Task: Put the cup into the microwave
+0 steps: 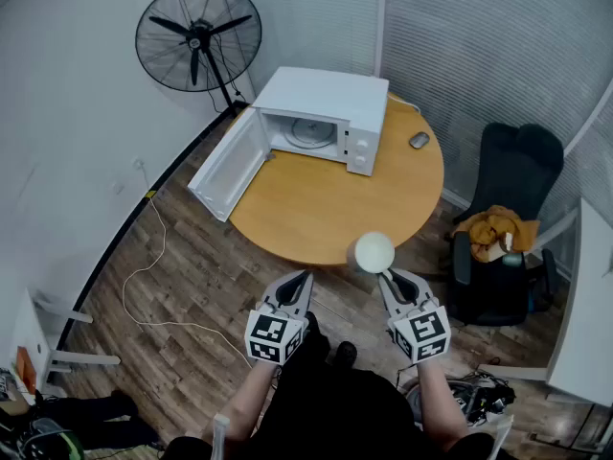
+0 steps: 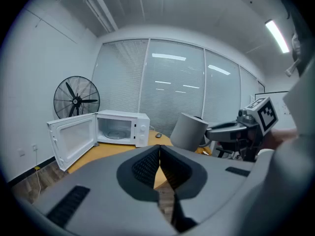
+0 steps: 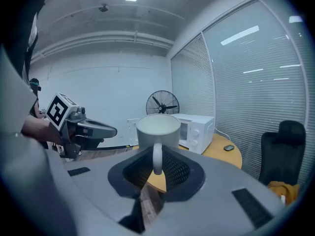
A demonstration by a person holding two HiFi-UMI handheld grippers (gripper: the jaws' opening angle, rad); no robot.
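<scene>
We hold the white cup point(image 1: 374, 253) by its handle, pinched between the narrow-set jaws of our right gripper point(image 1: 388, 276). It hangs mouth up over the near edge of the round wooden table point(image 1: 316, 214), well in front of the white microwave point(image 1: 330, 108). The microwave's door point(image 1: 228, 166) stands swung open on its left side. Our left gripper point(image 1: 305, 278), also well in front of the microwave, has its jaws together on nothing. The cube point(image 1: 275, 338) on each gripper bears black-and-white square markers. A small dark computer mouse point(image 1: 419, 140) lies just right of the microwave.

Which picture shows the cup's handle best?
The right gripper view: the handle of the cup sits squarely between the fingers. The head view shows only the cup's round top; the left gripper view shows its side, handle hidden.
</scene>
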